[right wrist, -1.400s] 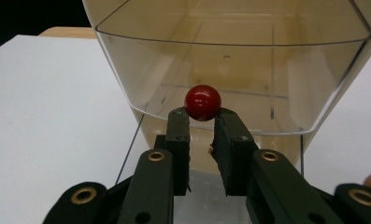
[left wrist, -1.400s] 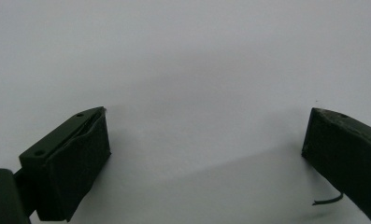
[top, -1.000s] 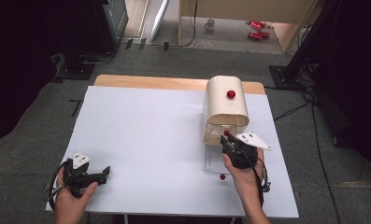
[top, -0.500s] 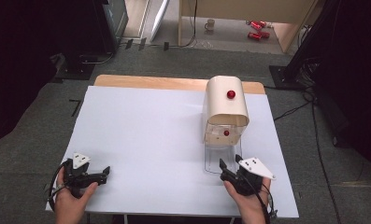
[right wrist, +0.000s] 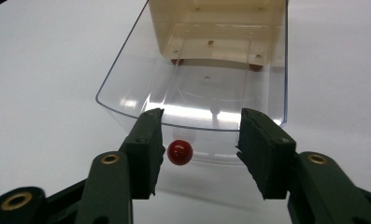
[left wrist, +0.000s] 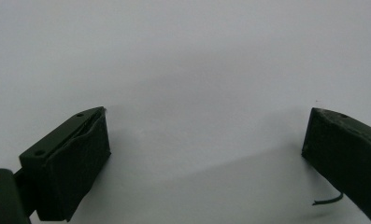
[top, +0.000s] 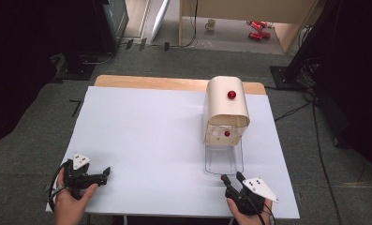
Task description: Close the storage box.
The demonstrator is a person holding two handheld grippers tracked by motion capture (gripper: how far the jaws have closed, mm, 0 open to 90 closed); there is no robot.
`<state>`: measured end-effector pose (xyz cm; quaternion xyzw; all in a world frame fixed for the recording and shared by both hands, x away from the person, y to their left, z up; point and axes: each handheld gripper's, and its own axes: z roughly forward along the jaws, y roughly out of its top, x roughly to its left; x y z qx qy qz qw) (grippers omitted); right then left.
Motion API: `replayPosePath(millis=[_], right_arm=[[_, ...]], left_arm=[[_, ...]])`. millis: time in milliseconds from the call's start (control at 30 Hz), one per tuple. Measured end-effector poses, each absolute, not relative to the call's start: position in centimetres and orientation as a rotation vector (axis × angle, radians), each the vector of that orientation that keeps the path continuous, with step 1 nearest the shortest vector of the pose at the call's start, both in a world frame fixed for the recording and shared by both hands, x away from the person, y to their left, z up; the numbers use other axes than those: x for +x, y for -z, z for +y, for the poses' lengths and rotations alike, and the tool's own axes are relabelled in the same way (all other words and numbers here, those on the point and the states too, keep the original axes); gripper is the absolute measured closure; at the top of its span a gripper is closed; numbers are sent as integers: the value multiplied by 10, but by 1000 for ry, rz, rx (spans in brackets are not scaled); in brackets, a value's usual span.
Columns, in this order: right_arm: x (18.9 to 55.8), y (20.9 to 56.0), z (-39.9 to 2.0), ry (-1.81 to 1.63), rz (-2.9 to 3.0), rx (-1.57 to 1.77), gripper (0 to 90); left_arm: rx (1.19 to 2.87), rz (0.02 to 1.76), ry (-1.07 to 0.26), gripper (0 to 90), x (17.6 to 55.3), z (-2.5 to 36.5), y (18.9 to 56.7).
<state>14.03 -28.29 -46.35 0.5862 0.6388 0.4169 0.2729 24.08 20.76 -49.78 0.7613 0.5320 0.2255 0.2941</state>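
Note:
A cream box (top: 226,110) with a red knob (top: 231,94) on its top stands right of the table's middle. A clear plastic tray (top: 223,159) sticks out of its front toward me. In the right gripper view the clear tray (right wrist: 197,70) ends in a small red ball knob (right wrist: 180,152). My right gripper (right wrist: 199,126) is level with that knob, which sits between the jaws close to the left pad with a wide gap on its other side. The jaws have just been closing and are open. My right gripper (top: 232,179) is at the tray's near end. My left gripper (top: 104,174) rests open at the front left; its jaws (left wrist: 206,121) hold nothing.
A white sheet (top: 146,140) covers the table, whose wooden far edge (top: 151,82) shows behind it. Cables and dark stands lie on the floor to the right and behind. The near table edge runs just under both hands.
My right gripper has drawn back from the box's front toward the near edge and sunk to the tray's near end. The left gripper has stayed put.

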Motion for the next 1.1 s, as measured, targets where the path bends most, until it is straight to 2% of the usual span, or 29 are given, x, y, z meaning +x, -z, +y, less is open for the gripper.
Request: replayPosePath(millis=[200,867,1100], right_arm=[[140,469,-277,-1120,1741,1574,610],[151,494,-270,-1033,1789,1663,672],[154,494,-270,-1054,1799,1676,748]], left_arm=[[2026,1417,-601,10,241,207,498],[2025,1417,-601,9,241,207,498],[2025,1417,-601,10,241,207,498]])
